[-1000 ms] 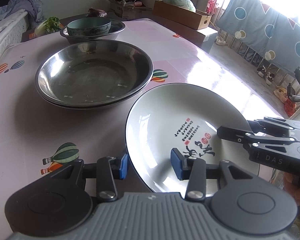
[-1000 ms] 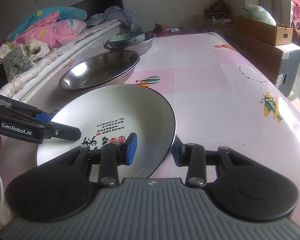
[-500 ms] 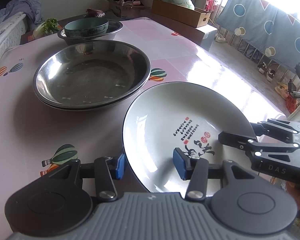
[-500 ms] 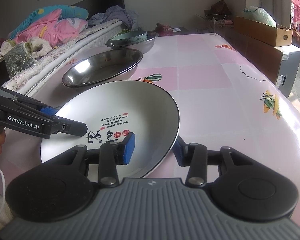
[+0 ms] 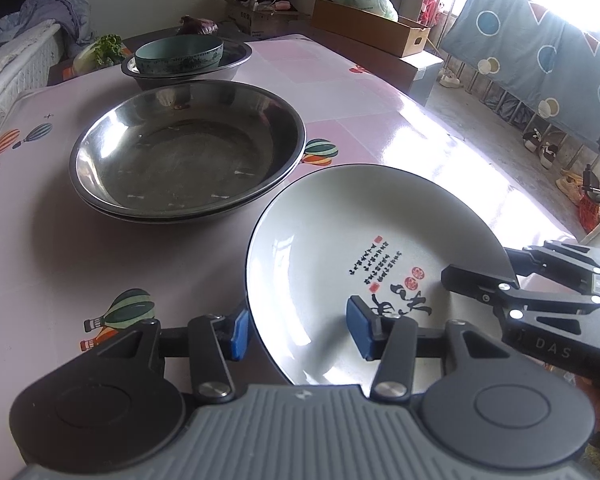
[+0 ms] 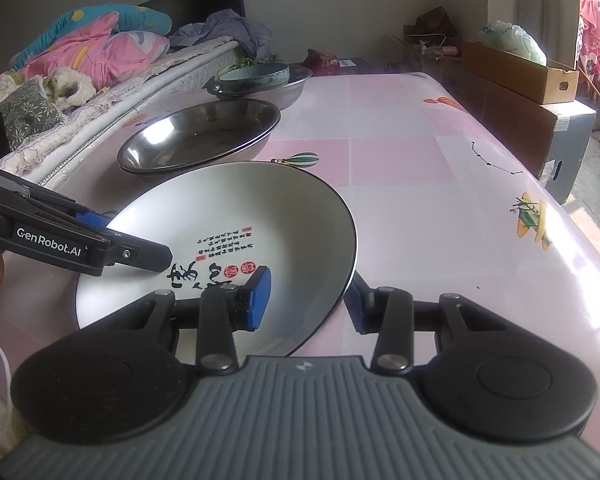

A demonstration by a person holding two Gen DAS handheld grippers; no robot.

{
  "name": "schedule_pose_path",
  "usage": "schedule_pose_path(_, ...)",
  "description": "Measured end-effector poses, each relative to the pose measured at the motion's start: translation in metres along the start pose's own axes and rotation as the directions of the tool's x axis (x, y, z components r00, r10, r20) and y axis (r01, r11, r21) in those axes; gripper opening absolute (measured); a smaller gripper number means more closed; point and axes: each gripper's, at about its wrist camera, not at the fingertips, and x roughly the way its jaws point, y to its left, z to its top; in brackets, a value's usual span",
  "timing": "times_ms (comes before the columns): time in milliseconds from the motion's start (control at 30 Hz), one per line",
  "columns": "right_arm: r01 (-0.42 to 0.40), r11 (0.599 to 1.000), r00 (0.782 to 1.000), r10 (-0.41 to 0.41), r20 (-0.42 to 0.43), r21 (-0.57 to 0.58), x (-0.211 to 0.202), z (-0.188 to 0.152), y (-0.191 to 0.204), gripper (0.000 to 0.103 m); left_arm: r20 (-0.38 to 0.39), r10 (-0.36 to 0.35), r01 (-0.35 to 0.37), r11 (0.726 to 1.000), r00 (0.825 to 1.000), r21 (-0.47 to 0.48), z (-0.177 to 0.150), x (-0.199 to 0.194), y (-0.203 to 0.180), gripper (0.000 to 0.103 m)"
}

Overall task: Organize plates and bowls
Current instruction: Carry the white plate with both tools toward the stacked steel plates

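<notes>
My white plate [image 5: 340,248] with a dark rim and black writing, on the pink table [image 6: 440,184] near the steel bowls [image 5: 188,152], sitting lower than before, left gripper [image 5: 298,330] and right gripper [image 6: 306,294] both spread wide around its rim, not squeezing

The left hand-held gripper [image 5: 298,330] fills the lower frame: ribbed grey body, two round black discs, black linkages with silver screws, blue fingertip pads [image 5: 239,334]. The right hand-held gripper [image 6: 306,298] looks alike. White lettering reads "GenRobot.AI" and "DAS". Bare skin shows at the frame edges.
</notes>
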Motion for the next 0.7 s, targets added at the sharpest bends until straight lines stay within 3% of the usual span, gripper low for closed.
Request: schedule_pose_path(700, 0.014, 1.0, 1.0, -0.013, 0.017, -0.01, -0.017, 0.009, -0.005, 0.038, 0.03, -0.02, 0.02, 1.0, 0.999, -0.004, 0.006, -0.013, -0.008, 0.049)
